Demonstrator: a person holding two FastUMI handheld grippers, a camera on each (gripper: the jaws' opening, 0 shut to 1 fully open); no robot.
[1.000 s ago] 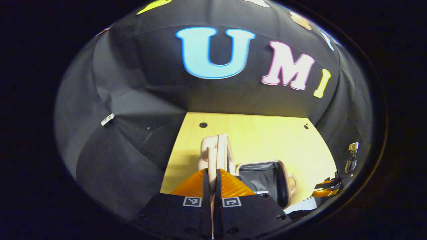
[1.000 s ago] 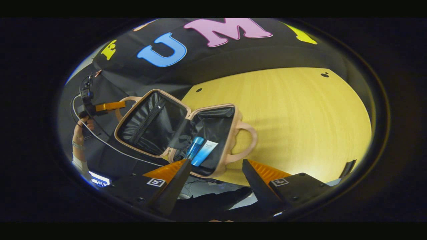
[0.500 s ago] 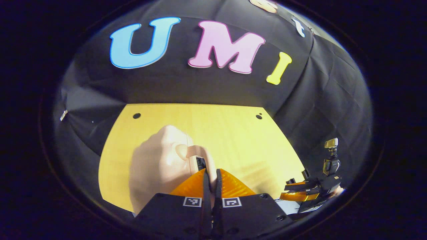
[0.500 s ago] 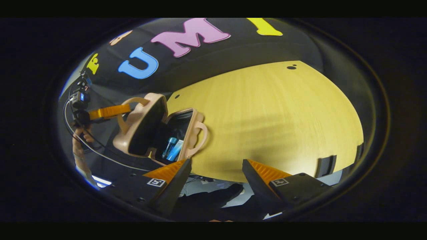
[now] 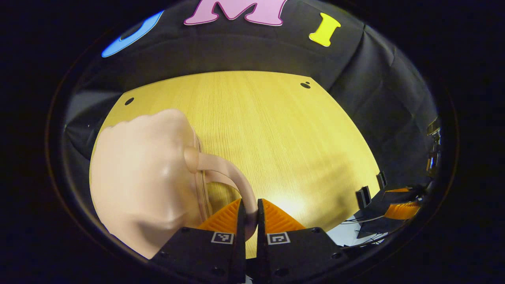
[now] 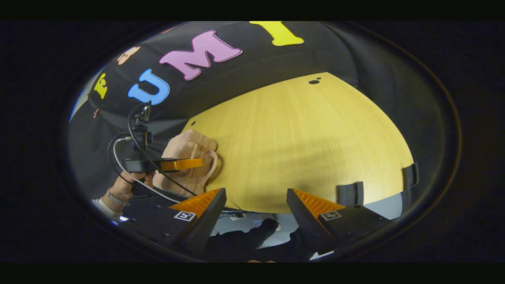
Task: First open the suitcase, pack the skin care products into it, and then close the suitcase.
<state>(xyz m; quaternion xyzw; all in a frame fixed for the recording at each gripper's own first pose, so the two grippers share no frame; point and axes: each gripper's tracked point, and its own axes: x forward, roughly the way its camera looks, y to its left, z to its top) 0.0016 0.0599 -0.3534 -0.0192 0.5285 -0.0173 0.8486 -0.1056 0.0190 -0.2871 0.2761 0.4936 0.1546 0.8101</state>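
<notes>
Left gripper view: left gripper pinches the suitcase handle, lid down. Right gripper gapes empty, farther off over the tabletop.

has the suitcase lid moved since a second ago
Yes. In the right gripper view the lid has swung down from open onto the suitcase's base on the table, drawn by the left gripper clamped on its handle.
</notes>
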